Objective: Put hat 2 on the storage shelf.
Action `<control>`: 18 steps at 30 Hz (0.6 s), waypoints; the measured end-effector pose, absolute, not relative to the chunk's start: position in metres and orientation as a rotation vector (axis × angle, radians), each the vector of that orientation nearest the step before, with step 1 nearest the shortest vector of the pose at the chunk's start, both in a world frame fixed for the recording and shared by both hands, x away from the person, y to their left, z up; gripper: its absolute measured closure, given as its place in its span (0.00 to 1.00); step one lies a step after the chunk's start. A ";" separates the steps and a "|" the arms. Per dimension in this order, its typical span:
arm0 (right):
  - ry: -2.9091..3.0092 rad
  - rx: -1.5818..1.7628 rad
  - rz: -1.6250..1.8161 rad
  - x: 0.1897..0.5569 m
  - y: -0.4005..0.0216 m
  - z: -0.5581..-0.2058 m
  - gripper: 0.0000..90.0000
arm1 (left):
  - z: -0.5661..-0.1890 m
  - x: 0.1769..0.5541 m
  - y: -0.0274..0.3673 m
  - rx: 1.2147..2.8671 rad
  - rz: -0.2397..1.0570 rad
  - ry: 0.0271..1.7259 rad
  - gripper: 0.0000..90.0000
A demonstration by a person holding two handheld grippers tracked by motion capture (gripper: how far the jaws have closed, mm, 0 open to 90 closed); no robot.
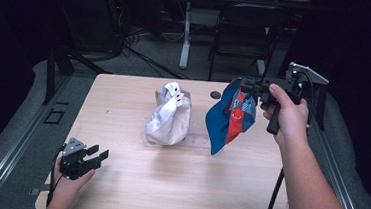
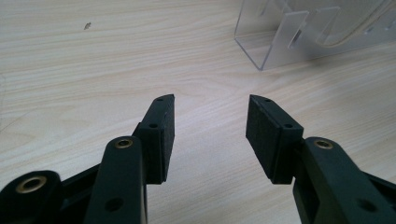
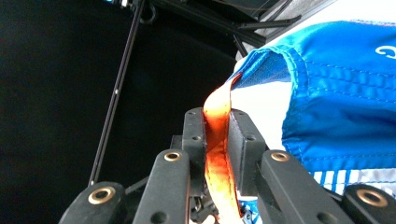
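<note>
Blue cap (image 1: 227,119): light, limp fabric, likely best gripped by its orange strap (image 3: 217,140), clenched in right gripper (image 1: 247,85) jaws beside the white cap (image 1: 170,116); left gripper (image 1: 100,158) jaws released.

Free room and obstacles. Bare desk (image 1: 177,184) spans the whole near edge and the left half. The white bag (image 1: 169,114) on its clear stand (image 2: 299,37) blocks the middle; the blue bag (image 1: 230,115) hangs just right of it, leaving a narrow gap. A small dark disc (image 1: 215,94) lies near the far edge.
</note>
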State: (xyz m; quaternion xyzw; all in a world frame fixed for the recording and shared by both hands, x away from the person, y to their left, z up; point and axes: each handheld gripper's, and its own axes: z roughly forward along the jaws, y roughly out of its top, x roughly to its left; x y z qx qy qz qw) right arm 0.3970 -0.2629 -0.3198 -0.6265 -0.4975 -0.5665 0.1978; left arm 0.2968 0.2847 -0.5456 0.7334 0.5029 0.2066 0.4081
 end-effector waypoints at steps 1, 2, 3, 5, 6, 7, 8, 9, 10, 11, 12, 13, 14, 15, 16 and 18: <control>-1.387 -1.760 -1.587 0.399 -0.263 -0.320 0.87 | -0.546 0.297 0.285 1.848 0.520 1.268 0.59; -1.380 -1.766 -1.590 0.402 -0.263 -0.320 0.87 | -0.546 0.297 0.285 1.848 0.521 1.269 0.59; -1.369 -1.773 -1.593 0.404 -0.262 -0.319 0.87 | -0.546 0.297 0.285 1.845 0.520 1.270 0.59; -1.375 -1.773 -1.595 0.406 -0.260 -0.317 0.87 | -0.547 0.298 0.285 1.831 0.525 1.267 0.59; -1.377 -1.769 -1.602 0.407 -0.259 -0.315 0.87 | -0.547 0.298 0.285 1.830 0.525 1.268 0.59; -1.377 -1.768 -1.605 0.408 -0.258 -0.314 0.87 | -0.547 0.298 0.286 1.833 0.525 1.270 0.59; -1.369 -1.773 -1.610 0.408 -0.256 -0.313 0.87 | -0.547 0.298 0.286 1.832 0.525 1.270 0.59; -1.377 -1.777 -1.608 0.408 -0.255 -0.311 0.87 | -0.547 0.298 0.286 1.833 0.524 1.270 0.59; -1.384 -1.786 -1.611 0.409 -0.254 -0.310 0.87 | -0.547 0.298 0.286 1.833 0.525 1.270 0.59; -1.383 -1.796 -1.612 0.410 -0.252 -0.309 0.87 | -0.547 0.298 0.286 1.831 0.525 1.266 0.59; -1.382 -1.802 -1.610 0.411 -0.251 -0.309 0.87 | -0.547 0.298 0.285 1.831 0.526 1.265 0.59; -1.381 -1.810 -1.612 0.411 -0.250 -0.309 0.87 | -0.547 0.298 0.285 1.832 0.526 1.265 0.59; -1.383 -1.818 -1.610 0.412 -0.249 -0.310 0.87 | -0.547 0.298 0.285 1.832 0.526 1.264 0.59; -1.397 -1.823 -1.607 0.413 -0.249 -0.311 0.87 | -0.546 0.298 0.286 1.834 0.526 1.264 0.59; -1.402 -1.831 -1.604 0.414 -0.248 -0.312 0.87 | -0.547 0.298 0.286 1.832 0.526 1.264 0.59; -1.405 -1.849 -1.588 0.417 -0.245 -0.316 0.87 | -0.547 0.298 0.286 1.832 0.526 1.265 0.59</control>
